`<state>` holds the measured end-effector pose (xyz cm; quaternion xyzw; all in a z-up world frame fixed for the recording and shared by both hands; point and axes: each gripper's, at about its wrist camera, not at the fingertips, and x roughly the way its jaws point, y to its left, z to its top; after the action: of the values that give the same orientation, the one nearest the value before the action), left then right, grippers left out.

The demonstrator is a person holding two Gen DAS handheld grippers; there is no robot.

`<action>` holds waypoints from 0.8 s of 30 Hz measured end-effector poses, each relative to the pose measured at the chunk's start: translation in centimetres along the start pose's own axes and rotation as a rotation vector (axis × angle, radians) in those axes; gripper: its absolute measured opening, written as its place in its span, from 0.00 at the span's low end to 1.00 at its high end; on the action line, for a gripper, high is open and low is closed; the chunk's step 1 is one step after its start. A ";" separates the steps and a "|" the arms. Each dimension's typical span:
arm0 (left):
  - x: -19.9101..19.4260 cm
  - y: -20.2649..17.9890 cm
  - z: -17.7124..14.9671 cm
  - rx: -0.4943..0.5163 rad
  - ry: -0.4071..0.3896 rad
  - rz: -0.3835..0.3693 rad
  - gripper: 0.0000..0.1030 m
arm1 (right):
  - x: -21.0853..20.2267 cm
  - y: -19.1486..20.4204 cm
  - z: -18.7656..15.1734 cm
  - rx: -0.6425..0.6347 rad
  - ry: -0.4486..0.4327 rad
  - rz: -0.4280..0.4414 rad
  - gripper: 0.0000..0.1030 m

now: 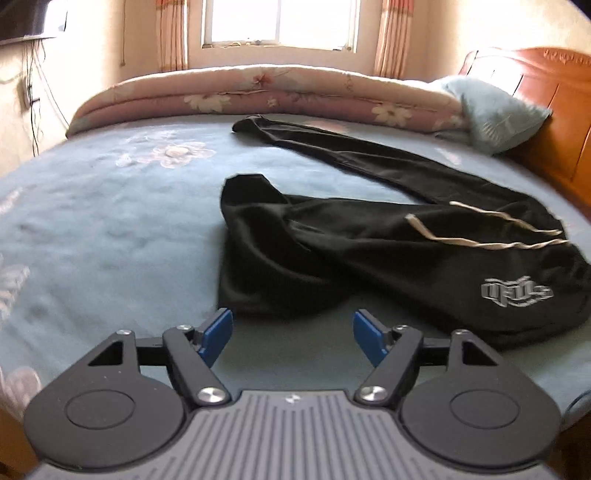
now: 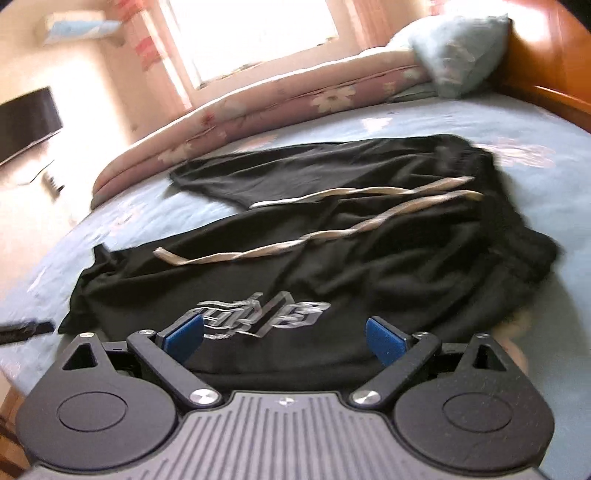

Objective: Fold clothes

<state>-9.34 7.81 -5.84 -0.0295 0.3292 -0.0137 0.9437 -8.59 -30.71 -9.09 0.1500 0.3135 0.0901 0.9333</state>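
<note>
Black trousers [image 1: 369, 243] lie crumpled on a pale blue bedspread [image 1: 110, 221], one leg stretched toward the far side, the other bunched up near me. A cream drawstring [image 1: 491, 236] and a silver logo [image 1: 517, 291] mark the waist end at the right. My left gripper [image 1: 293, 334] hangs open just short of the near leg's hem, with nothing between its blue pads [image 1: 218, 332]. In the right wrist view the trousers [image 2: 369, 258] fill the middle, and my right gripper [image 2: 283, 334] is open low over the logo [image 2: 266, 310], pads apart from the cloth.
A folded pink floral quilt [image 1: 258, 92] runs along the bed's far side below a bright window [image 1: 280, 22]. A pale blue pillow [image 1: 498, 114] leans on the orange wooden headboard [image 1: 554, 110]. A dark screen [image 2: 26, 122] stands at the left wall.
</note>
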 end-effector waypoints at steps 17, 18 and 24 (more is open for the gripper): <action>0.8 -0.4 -0.8 -0.041 0.029 0.029 0.71 | 1.3 -11.3 1.0 0.386 -0.096 -0.201 0.51; 1.0 -0.5 -0.8 -0.040 0.030 0.029 0.71 | 1.5 -11.1 1.0 0.354 -0.090 -0.232 0.43; 1.5 -0.4 -0.5 -0.045 0.023 0.023 0.71 | 0.3 -11.7 0.3 0.298 -0.068 -0.291 0.17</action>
<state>-8.48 7.31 -7.09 -0.0468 0.3404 0.0042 0.9391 -7.30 -41.65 -13.00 0.2425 0.3101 -0.0981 0.9140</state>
